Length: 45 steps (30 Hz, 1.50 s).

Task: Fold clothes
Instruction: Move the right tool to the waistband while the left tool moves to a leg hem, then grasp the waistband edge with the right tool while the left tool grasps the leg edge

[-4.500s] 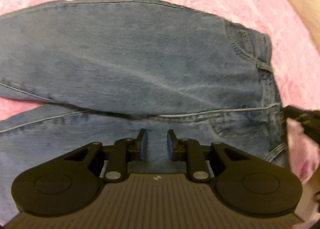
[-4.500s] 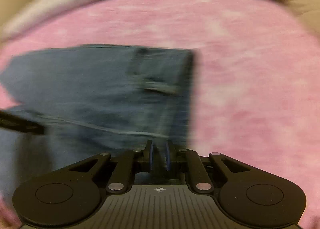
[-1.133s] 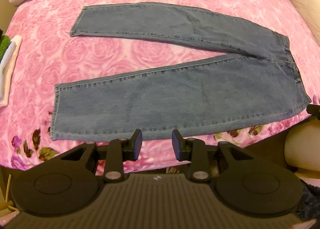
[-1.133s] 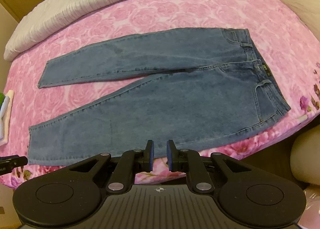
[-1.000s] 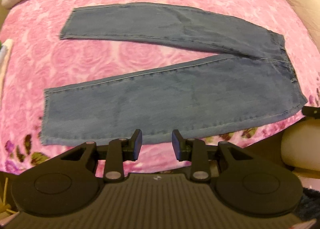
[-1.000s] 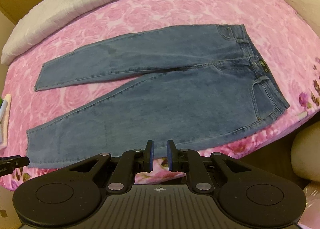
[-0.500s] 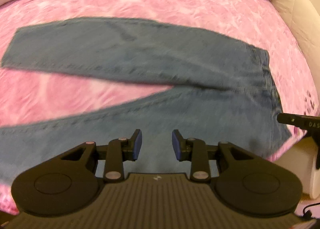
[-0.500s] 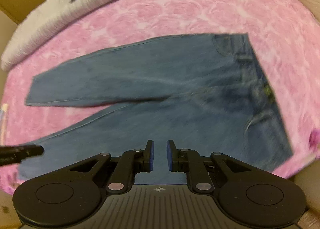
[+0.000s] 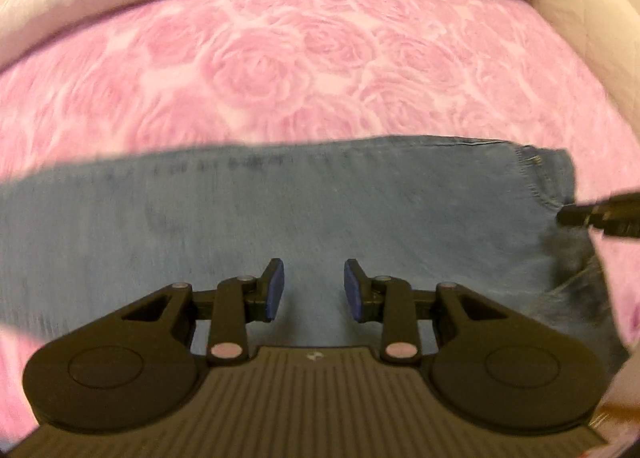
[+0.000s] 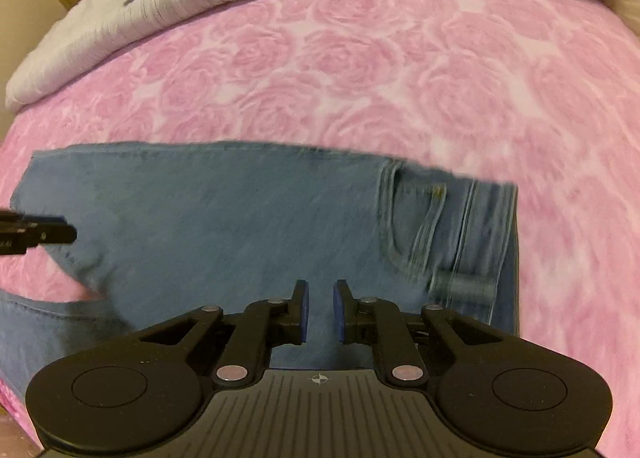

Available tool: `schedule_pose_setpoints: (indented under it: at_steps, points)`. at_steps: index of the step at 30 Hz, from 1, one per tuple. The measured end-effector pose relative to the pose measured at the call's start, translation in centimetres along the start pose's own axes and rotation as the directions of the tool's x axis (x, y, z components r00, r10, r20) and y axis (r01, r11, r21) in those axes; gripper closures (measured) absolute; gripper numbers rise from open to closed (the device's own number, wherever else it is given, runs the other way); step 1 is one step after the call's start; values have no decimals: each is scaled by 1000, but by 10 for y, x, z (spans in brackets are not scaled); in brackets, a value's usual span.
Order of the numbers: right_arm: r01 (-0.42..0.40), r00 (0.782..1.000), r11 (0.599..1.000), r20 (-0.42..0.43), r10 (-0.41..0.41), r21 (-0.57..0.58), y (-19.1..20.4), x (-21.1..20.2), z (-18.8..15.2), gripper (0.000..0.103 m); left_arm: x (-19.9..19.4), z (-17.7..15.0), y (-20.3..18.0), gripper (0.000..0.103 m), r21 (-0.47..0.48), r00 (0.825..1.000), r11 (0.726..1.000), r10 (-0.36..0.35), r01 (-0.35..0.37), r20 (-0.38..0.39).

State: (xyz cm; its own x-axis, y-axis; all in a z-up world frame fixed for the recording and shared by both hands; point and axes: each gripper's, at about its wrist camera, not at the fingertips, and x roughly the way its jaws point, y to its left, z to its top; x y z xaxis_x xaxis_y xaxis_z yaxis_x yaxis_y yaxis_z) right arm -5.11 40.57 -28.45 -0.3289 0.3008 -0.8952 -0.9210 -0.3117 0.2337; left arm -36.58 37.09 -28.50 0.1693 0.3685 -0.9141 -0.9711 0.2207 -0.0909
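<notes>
Fingers of the left gripper stand wide and empty above the jeans across mid-frame on the bed; lower squarely before pinching. Right-wrist view: right gripper narrow, empty, waistband at right; widen first, I judge.

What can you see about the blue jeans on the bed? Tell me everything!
The jeans are faded blue denim, lying flat and unfolded on the pink rose bedspread. The waistband, a belt loop and a stitched pocket sit at the right end; the legs run off to the left, with a gap of pink between them. Both views are blurry. Neither open gripper holds them, though touch cannot be ruled out.
</notes>
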Motion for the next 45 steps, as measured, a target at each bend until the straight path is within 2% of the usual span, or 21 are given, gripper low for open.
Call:
schedule_pose_setpoints:
  at_steps: [3,4,5,10,12,14,16,23,27,31,35,36,38,39,40,41,42,43,45]
  points:
    - [-18,1000,1000,-2,18,7,-19,15,12,89,19,19,11,75,31,1000,999,24,-24,-6]
    - [-34,999,999,25,34,11,-23,14,14,92,24,22,14,75,28,999,999,32,-32,-8]
    - [-55,997,998,58,54,9,-27,12,15,103,28,25,16,75,28,999,999,35,-35,-8]
    - [-89,991,996,104,89,1,-33,13,19,102,40,37,19,74,58,1000,998,21,-21,5]
    - [-112,991,994,72,112,-11,-36,21,27,88,44,40,21,74,101,1000,995,12,-12,8]
    - [-105,993,993,50,108,-62,-37,26,33,37,50,43,25,74,158,1000,987,6,-7,6]
    - [-101,993,990,51,106,-99,-39,29,42,32,56,47,31,74,211,1000,977,1,-1,0]
    - [-96,995,971,11,100,-217,-47,48,75,32,76,62,57,71,318,999,948,-32,34,-11]
    - [-113,993,959,-17,113,-258,-51,65,87,32,86,68,69,71,412,998,909,-44,59,-46]
    - [-146,989,950,-67,132,-275,-54,78,96,32,93,74,80,69,506,995,859,-46,82,-84]
    - [-158,984,943,-120,128,-293,-54,90,97,32,105,75,89,54,588,990,800,-49,117,-130]
    - [-161,983,941,-134,126,-297,-54,93,97,32,108,75,92,49,591,989,796,-64,131,-133]
    - [-165,981,941,-147,126,-297,-55,95,98,33,112,76,99,49,591,985,790,-97,163,-142]
    - [-154,982,941,-151,113,-301,-55,96,99,33,114,77,103,52,580,982,794,-117,183,-150]
    - [-139,983,942,-155,95,-306,-54,97,99,42,114,77,105,55,573,979,795,-133,200,-157]
    - [-124,984,942,-159,77,-312,-53,98,100,63,113,77,105,64,570,976,794,-146,214,-164]
    - [-115,985,941,-161,66,-317,-52,96,100,69,112,76,104,76,574,974,787,-154,224,-168]
    - [-110,985,940,-163,59,-323,-51,94,100,78,109,73,100,84,594,974,773,-152,222,-166]
    - [-93,987,933,-157,40,-347,-46,87,98,84,103,64,90,98,650,981,734,-129,194,-147]
